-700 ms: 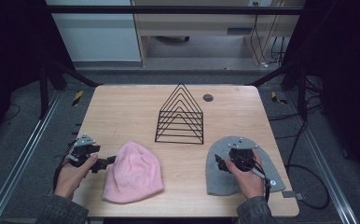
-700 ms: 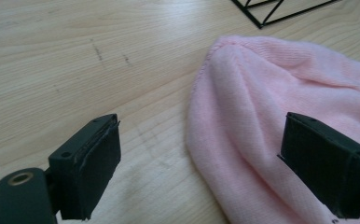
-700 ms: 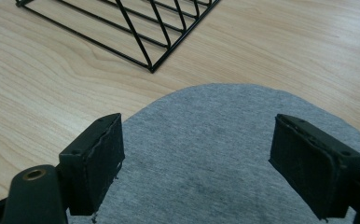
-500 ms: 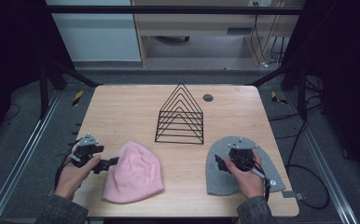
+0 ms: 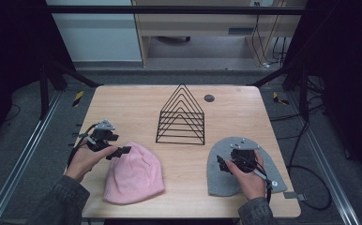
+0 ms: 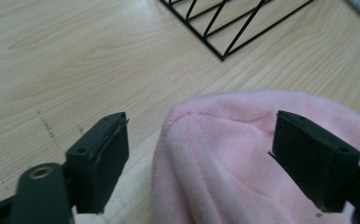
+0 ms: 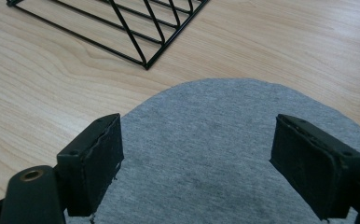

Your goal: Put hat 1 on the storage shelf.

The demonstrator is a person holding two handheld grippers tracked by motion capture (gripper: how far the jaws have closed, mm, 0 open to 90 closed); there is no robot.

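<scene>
Early stage, nothing picked up yet. Pink beanie lies flat near counter front-left corner, grey beanie near front-right. Left hand-held gripper and right hand-held gripper both open over them. Wire rack mid-counter, empty.

A black wire rack stands mid-table, near a small dark disc.

No text, label, brand, number or sign can be read anywhere in these views; the table, hats and wire rack carry none legibly.
</scene>
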